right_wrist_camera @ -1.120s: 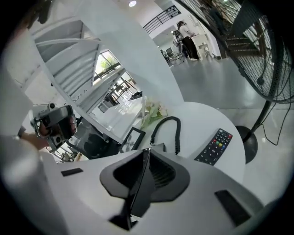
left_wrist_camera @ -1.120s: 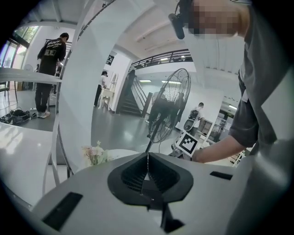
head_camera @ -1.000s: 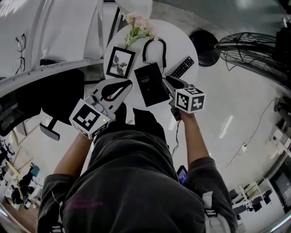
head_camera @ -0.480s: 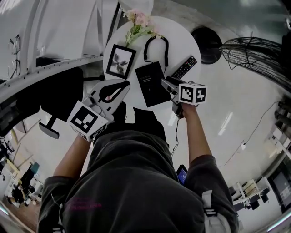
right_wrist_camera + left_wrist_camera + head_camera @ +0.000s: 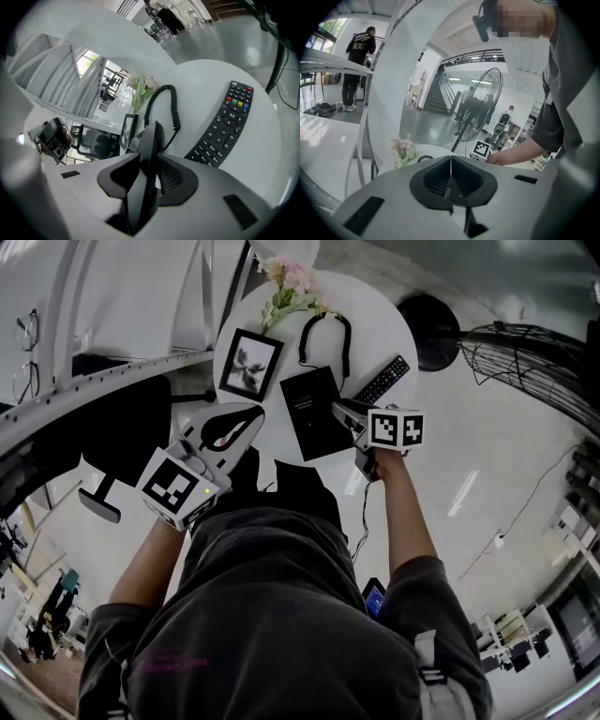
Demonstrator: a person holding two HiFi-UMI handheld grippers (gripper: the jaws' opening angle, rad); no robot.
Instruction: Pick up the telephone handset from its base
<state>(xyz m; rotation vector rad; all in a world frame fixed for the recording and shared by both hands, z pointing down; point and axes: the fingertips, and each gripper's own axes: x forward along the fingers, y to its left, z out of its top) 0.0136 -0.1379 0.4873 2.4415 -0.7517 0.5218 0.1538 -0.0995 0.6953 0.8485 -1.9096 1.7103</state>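
Observation:
The black telephone base (image 5: 312,413) lies on a round white table (image 5: 389,329), its coiled cord (image 5: 325,334) looping away behind it. My right gripper (image 5: 341,410) is at the base's right edge. In the right gripper view the black handset (image 5: 152,136) stands edge-on between the jaws of my right gripper (image 5: 151,164). The jaws are closing around it, and a thin light gap shows at the right pad. The cord (image 5: 164,103) runs off from it. My left gripper (image 5: 251,418) hovers left of the base; in its own view the left gripper (image 5: 450,176) is shut on nothing.
A black remote control (image 5: 382,379) lies just right of the phone, also seen as the remote (image 5: 225,122). A framed picture (image 5: 247,364) and pink flowers (image 5: 291,292) stand at the table's far left. A big floor fan (image 5: 534,352) is at the right, a black chair (image 5: 122,437) at the left.
My right gripper has sunk a little and rolled at the phone's right edge. The left gripper has stayed put.

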